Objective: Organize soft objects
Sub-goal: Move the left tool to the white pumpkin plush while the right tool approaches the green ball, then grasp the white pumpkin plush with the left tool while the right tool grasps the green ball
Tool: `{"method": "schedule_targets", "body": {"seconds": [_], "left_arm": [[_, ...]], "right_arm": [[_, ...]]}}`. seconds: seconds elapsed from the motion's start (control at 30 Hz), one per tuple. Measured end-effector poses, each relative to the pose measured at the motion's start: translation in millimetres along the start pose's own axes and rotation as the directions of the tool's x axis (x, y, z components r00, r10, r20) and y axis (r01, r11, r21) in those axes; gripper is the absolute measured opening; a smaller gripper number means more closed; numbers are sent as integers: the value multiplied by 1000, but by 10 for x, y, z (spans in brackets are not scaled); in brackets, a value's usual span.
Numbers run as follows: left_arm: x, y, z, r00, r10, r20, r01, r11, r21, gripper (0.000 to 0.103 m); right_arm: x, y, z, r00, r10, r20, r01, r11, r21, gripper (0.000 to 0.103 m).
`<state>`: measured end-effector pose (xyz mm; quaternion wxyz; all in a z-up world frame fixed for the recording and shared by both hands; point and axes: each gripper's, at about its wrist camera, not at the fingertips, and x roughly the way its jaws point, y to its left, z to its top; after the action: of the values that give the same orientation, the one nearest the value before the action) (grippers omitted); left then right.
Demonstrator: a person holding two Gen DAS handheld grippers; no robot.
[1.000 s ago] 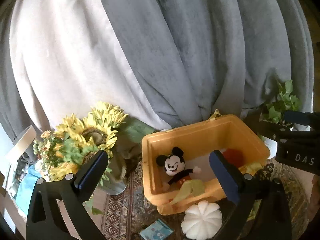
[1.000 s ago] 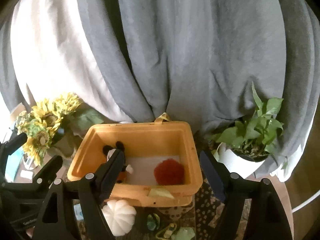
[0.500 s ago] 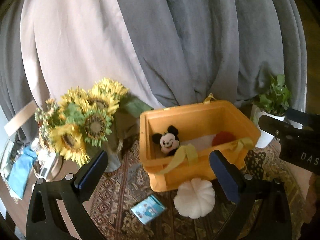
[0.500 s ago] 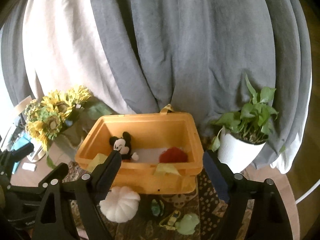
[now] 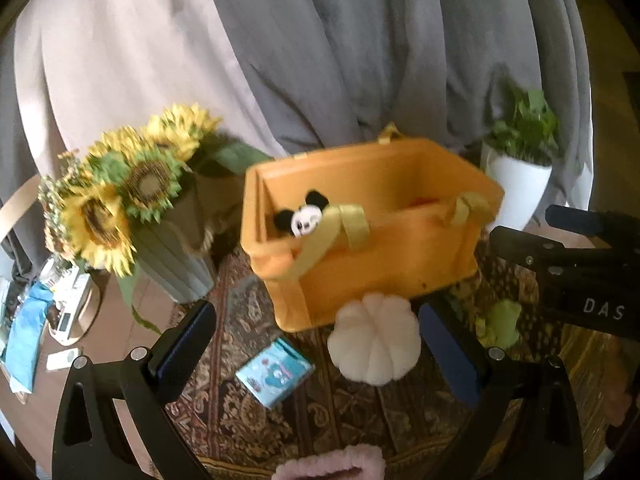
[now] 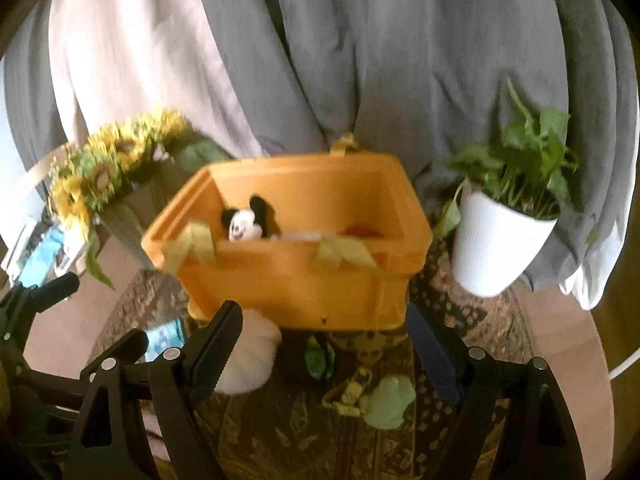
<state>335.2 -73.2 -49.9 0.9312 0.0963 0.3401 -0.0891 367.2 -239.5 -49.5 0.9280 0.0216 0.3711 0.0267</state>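
An orange bin [image 5: 384, 264] [image 6: 296, 280] stands on a patterned rug and holds a Mickey plush [image 5: 306, 218] [image 6: 244, 224] and a red soft thing [image 6: 360, 230]. A white plush pumpkin [image 5: 374, 342] [image 6: 250, 356] lies on the rug in front of the bin. A green soft toy [image 5: 502, 322] [image 6: 388, 402] lies to the right of it. A pink fluffy thing [image 5: 332, 464] shows at the bottom edge. My left gripper [image 5: 316, 344] is open and empty above the pumpkin. My right gripper [image 6: 324, 344] is open and empty in front of the bin.
A vase of sunflowers [image 5: 132, 192] [image 6: 104, 168] stands left of the bin. A white pot with a green plant [image 5: 516, 184] [image 6: 500, 240] stands to the right. A small blue pack [image 5: 274, 372], a green wrapped item [image 6: 318, 356] and a yellow item [image 6: 352, 392] lie on the rug. Grey curtains hang behind.
Both grippers have drawn back and tilted down from the bin. More of the rug, the pumpkin and the green toy show now. Both stay open and empty.
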Motion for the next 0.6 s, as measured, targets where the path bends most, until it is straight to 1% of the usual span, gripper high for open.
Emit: {"method": "schedule_targets", "body": {"seconds": [0.3,0.4,0.53,0.6], "left_arm": [[255,-99,-186,995,-30,-97,34,998,47,103],[369,-119,-224,988,-61,-141,69,996,53,103],[553,-164,-267,972,-103,-209,120,990,71,103],[614,-191,-283,967,-105,-230,128,988,85,103]], "right_arm": [[326,-70,-214,993,28,-115,-28,1000,5,84],[458,-84,-271,987,44,-158,-44,999,4,84],[620,-88,-325,977,58,-207,-60,998,-5,84],[694,-96,-354,971,69,-229,-72,997,-3,84]]}}
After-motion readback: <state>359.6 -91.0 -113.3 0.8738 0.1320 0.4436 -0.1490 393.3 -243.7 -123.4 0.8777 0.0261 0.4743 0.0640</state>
